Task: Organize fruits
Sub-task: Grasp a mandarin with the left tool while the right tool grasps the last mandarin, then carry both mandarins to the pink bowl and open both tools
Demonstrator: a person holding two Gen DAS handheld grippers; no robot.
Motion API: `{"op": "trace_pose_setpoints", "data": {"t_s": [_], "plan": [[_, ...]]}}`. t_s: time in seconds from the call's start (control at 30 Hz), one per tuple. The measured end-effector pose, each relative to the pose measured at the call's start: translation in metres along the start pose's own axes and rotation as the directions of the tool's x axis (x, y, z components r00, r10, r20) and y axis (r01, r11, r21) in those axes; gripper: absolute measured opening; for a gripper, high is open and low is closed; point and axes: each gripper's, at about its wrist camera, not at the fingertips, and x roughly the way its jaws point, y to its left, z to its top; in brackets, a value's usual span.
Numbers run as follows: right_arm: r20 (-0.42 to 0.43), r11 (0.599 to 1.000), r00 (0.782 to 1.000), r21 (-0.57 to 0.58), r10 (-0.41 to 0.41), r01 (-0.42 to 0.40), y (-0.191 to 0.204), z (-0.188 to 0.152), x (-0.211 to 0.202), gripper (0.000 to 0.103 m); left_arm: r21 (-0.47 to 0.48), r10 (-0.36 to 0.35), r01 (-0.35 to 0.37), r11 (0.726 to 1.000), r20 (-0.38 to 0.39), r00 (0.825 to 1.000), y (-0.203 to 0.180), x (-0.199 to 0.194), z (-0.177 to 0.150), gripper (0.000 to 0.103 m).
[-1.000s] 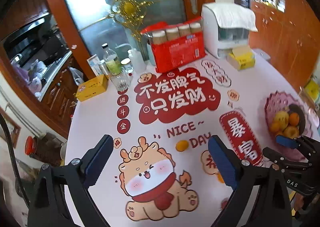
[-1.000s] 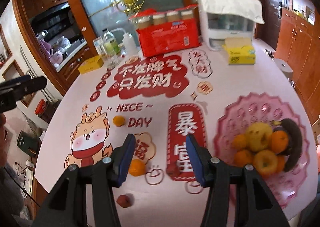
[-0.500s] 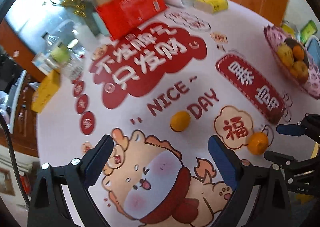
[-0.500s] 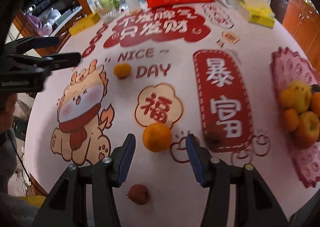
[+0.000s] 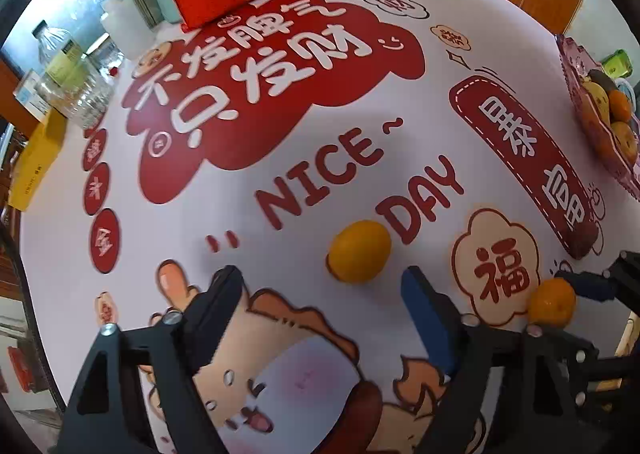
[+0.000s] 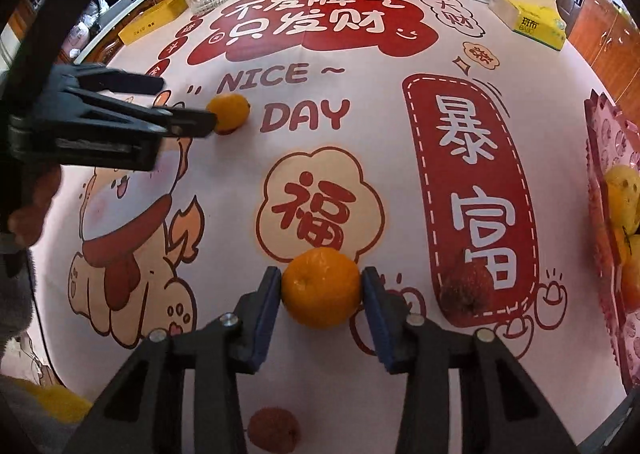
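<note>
Here the table point(image 6: 392, 382), under its printed festive cloth, carries a pink fruit plate point(image 6: 608, 141) at the right edge and loose fruit. The right tongs point(image 6: 322, 288) straddle a mandarin point(image 6: 322, 288), pads just at its sides, not visibly squeezing. The left tongs point(image 5: 322, 296) gape wide, a small orange point(image 5: 359, 251) just ahead of them. The step looks like pickup: next, close on each fruit, then carry it to the plate. Two dark red fruits point(image 6: 466, 288) wait nearby.
</note>
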Motion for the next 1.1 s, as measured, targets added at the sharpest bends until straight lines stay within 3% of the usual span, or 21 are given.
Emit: {"op": "trace_pose_setpoints", "data": {"t_s": [0.1,0.4,0.63,1.1], "plan": [[-0.001,1.000,1.000,0.000,0.009,-0.009,-0.001,0.000,0.000,0.041,-0.006,-0.017,0.017,1.000,-0.002,1.000,-0.002,0.008,0.004,0.072],[-0.021,1.000,1.000,-0.021,0.015,-0.015,0.005,0.000,0.007,0.040,0.020,-0.054,0.055,0.998,-0.011,0.998,-0.013,0.018,0.005,0.031],[-0.009,1.000,1.000,-0.006,0.007,-0.007,0.000,0.001,0.002,0.039,0.003,-0.051,0.051,0.999,-0.008,0.999,-0.015,0.009,-0.001,0.030],[0.058,0.999,0.998,-0.033,0.041,-0.039,0.003,-0.010,-0.026,0.039,-0.007,-0.020,0.020,1.000,0.049,0.999,-0.031,-0.046,-0.014,0.030]]}}
